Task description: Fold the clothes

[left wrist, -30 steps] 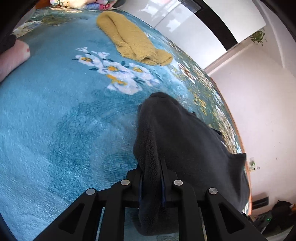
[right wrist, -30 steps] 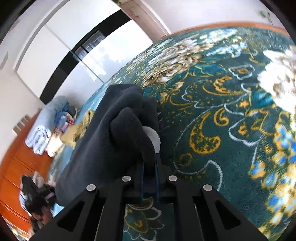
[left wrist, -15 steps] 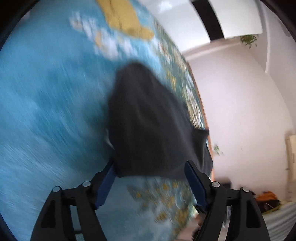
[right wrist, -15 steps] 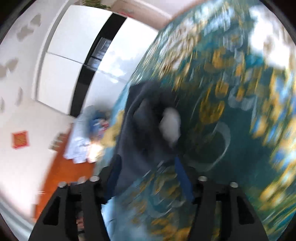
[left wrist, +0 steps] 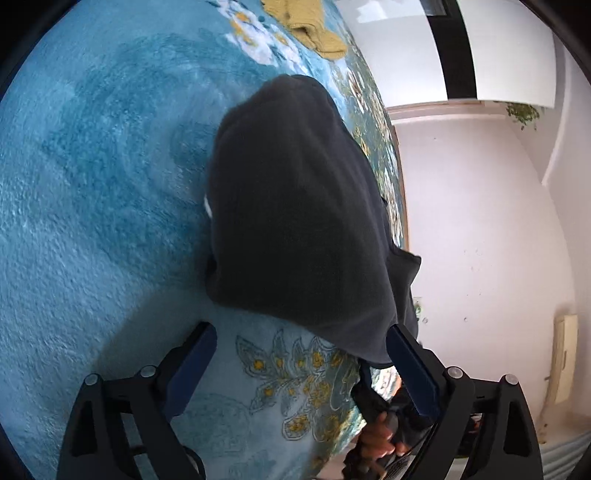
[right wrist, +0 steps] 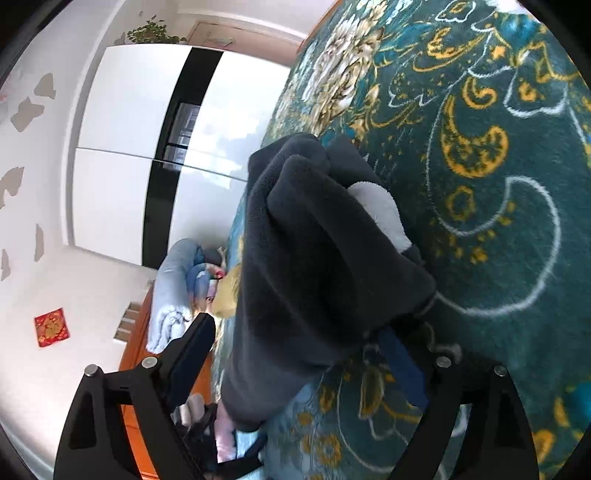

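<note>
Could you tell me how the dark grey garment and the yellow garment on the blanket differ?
The dark grey garment is smooth fleece, lying near between both opening tools; the yellow garment is knitted and lies far off, partly out of view. The grey one is bunched with a white patch showing; the yellow one shows none. Both rest on the blue floral blanket.

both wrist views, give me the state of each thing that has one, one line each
left gripper: jaws opening, nothing pinched
right gripper: jaws opening, fleece between them but not clamped
dark fleece: released, lying bunched on the blanket
yellow knit: lying on the blanket, apart from the fleece
</note>
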A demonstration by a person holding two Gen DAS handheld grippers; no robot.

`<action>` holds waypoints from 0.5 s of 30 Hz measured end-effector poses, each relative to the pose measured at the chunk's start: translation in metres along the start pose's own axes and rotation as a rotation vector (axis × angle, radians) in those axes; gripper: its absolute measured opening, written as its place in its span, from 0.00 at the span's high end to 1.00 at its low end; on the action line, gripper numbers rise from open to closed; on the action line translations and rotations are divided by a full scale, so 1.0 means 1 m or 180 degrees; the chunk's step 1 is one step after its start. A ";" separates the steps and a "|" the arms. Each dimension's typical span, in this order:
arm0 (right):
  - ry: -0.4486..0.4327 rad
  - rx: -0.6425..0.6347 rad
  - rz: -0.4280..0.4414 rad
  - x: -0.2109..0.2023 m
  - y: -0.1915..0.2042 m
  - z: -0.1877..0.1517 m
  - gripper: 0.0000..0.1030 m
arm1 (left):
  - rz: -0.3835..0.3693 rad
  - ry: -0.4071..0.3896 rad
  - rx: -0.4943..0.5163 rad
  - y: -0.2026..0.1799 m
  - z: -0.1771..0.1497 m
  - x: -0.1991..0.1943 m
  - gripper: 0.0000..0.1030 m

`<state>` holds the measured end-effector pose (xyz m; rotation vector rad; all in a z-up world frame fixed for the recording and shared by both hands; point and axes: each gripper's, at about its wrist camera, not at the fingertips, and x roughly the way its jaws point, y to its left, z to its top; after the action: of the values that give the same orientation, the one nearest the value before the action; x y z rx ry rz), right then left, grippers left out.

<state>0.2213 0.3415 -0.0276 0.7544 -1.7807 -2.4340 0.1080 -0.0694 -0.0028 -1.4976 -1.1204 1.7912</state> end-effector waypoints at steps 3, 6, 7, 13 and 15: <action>-0.0043 -0.0066 -0.0116 0.013 0.007 0.001 0.10 | -0.0131 -0.0142 -0.0118 -0.001 0.008 0.008 0.08; -0.0121 -0.0111 -0.0171 0.018 0.017 0.005 0.08 | -0.0169 -0.0261 -0.0161 -0.007 0.019 0.019 0.07; -0.0157 -0.0116 -0.0128 0.019 0.019 0.007 0.08 | -0.0166 -0.0300 -0.0151 -0.010 0.022 0.023 0.07; -0.0233 -0.0093 -0.0102 0.027 0.020 0.020 0.08 | -0.0137 -0.0472 0.0058 -0.028 0.032 0.029 0.07; -0.0221 -0.0191 -0.0094 0.032 0.025 0.024 0.08 | -0.0147 -0.0503 0.0187 -0.031 0.040 0.031 0.07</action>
<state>0.1774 0.3444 -0.0107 0.7045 -1.7224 -2.5502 0.0589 -0.0380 0.0093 -1.3049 -1.1574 1.9205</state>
